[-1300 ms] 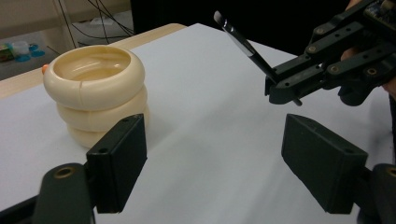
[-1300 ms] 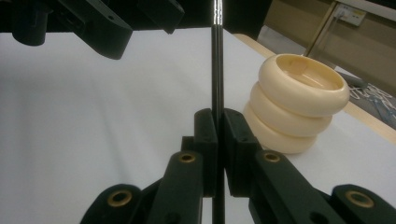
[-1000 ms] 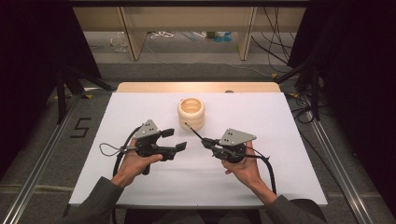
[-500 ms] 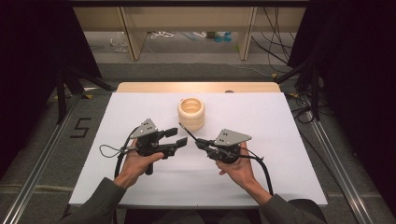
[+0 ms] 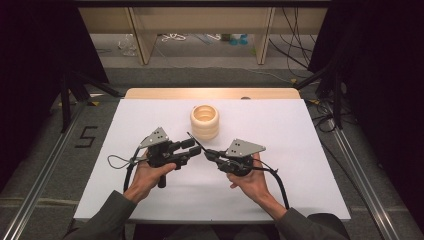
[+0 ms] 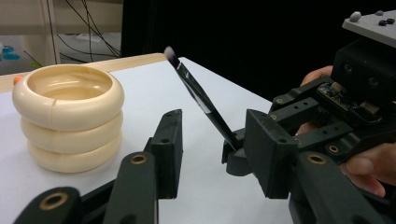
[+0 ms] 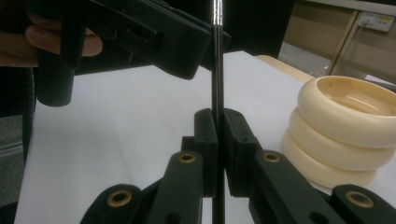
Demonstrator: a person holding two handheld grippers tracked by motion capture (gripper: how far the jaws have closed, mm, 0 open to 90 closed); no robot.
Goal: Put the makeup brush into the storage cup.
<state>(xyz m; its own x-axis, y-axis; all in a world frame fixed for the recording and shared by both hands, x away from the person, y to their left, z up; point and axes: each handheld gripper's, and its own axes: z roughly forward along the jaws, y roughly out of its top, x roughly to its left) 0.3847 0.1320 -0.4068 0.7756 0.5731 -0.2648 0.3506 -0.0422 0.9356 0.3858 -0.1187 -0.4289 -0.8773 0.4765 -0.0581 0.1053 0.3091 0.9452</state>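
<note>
A thin black makeup brush [image 6: 201,98] with a pale tip is clamped at its handle by my right gripper [image 7: 217,149], which is shut on it. The brush [image 7: 217,70] rises steeply from those jaws. My left gripper [image 6: 217,158] is open, and the right gripper's jaw tips and the brush handle sit between its two jaws without touching them. In the high view the left gripper [image 5: 192,146] and right gripper [image 5: 209,153] meet tip to tip at the table's middle, with the brush [image 5: 196,141] slanting up to the left. A cream ribbed ring holder [image 5: 204,121] stands just behind them.
The white table [image 5: 300,150] stretches to either side of the hands. A wooden strip [image 5: 210,93] runs along its far edge. Cables trail from both grippers toward the person. Metal rails flank the table on the floor.
My right gripper has carried the brush leftward, away from the cream holder and in between the left gripper's open jaws. The left gripper has barely moved.
</note>
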